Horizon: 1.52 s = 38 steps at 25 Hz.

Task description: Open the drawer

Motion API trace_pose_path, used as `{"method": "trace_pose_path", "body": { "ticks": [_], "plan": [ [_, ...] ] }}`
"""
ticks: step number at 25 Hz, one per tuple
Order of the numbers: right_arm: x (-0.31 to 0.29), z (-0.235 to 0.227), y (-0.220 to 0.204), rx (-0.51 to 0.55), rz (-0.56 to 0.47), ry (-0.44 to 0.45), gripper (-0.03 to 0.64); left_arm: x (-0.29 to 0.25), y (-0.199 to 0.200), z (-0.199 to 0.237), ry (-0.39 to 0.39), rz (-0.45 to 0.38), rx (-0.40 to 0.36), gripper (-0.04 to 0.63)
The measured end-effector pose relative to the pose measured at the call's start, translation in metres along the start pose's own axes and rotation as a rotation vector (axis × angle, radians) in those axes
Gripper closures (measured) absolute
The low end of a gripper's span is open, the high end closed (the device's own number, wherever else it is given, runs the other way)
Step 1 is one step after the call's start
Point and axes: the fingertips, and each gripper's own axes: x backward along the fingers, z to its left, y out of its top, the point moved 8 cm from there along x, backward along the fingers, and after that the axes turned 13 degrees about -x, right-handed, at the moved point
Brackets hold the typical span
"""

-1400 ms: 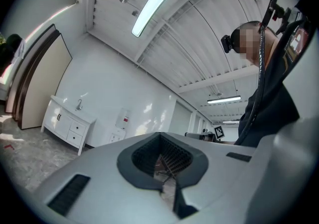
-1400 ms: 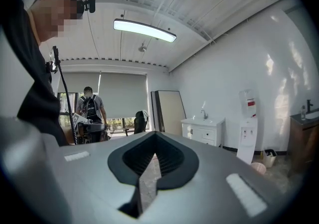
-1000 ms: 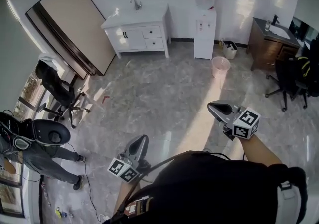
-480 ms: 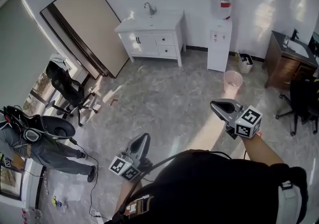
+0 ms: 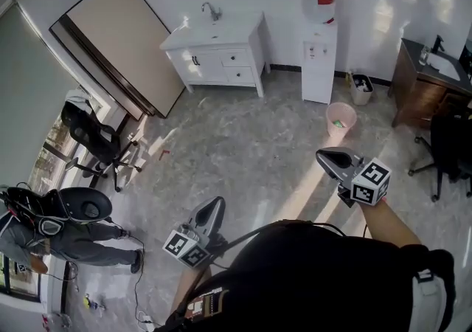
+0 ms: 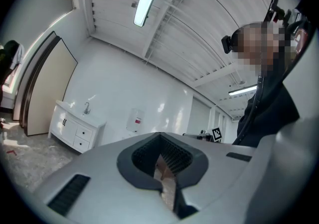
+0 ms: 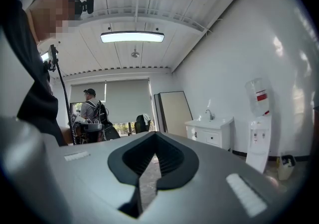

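A white vanity cabinet (image 5: 219, 54) with a tap stands against the far wall, and its two small drawers (image 5: 237, 65) sit shut on its right half. It also shows small at the left of the left gripper view (image 6: 75, 128) and at the right of the right gripper view (image 7: 212, 136). My left gripper (image 5: 212, 207) is held low in front of me, shut and holding nothing (image 6: 160, 138). My right gripper (image 5: 328, 156) is out ahead at the right, also shut and holding nothing (image 7: 155, 136). Both are several steps short of the cabinet.
A water dispenser (image 5: 318, 50) stands right of the cabinet, with a pink bin (image 5: 340, 118) on the floor before it. A dark wood vanity (image 5: 428, 80) and a black chair (image 5: 451, 150) are at the right. At the left are a leaning board (image 5: 118, 43), another chair (image 5: 92, 135) and a person (image 5: 66, 231).
The person and both grippers have moved across the floor toward the far wall; the pink bin and the dispenser now sit nearer. Both grippers stay shut.
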Motion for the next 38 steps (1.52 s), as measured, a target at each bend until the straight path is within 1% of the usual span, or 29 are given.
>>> {"method": "trace_pose_path", "body": {
  "ticks": [1,4,7,9,14,19,24,29,34,38],
  "plan": [
    [0.003,-0.006,-0.001,-0.004,-0.001,-0.011,0.618,-0.008,-0.003,0.004,-0.007,0.014,-0.006,0.604],
    [0.009,-0.025,-0.003,-0.017,-0.007,-0.054,0.618,-0.035,-0.009,0.012,-0.046,0.007,0.008,0.604],
    [0.004,-0.037,-0.002,-0.022,-0.014,-0.094,0.618,-0.052,-0.02,0.033,-0.084,0.031,-0.001,0.604],
    [-0.005,-0.041,0.002,-0.004,-0.016,-0.12,0.618,-0.061,-0.023,0.052,-0.111,0.028,0.005,0.604],
    [-0.048,-0.039,0.018,0.022,-0.037,-0.2,0.618,-0.074,-0.019,0.12,-0.17,0.011,0.028,0.604],
    [-0.117,-0.031,0.036,0.057,-0.056,-0.228,0.618,-0.077,0.004,0.199,-0.21,-0.019,-0.002,0.604],
    [-0.214,-0.021,0.049,0.08,-0.043,-0.193,0.618,-0.06,0.023,0.288,-0.189,-0.032,-0.01,0.604],
    [-0.288,-0.026,0.05,0.081,-0.024,-0.18,0.618,-0.049,0.025,0.357,-0.166,-0.025,0.002,0.604],
    [-0.344,-0.035,0.05,0.071,0.005,-0.157,0.618,-0.047,0.024,0.404,-0.149,-0.012,0.015,0.604],
    [-0.365,-0.054,0.051,0.058,0.019,-0.14,0.618,-0.054,0.017,0.421,-0.125,-0.007,0.028,0.604]
  ]
}}
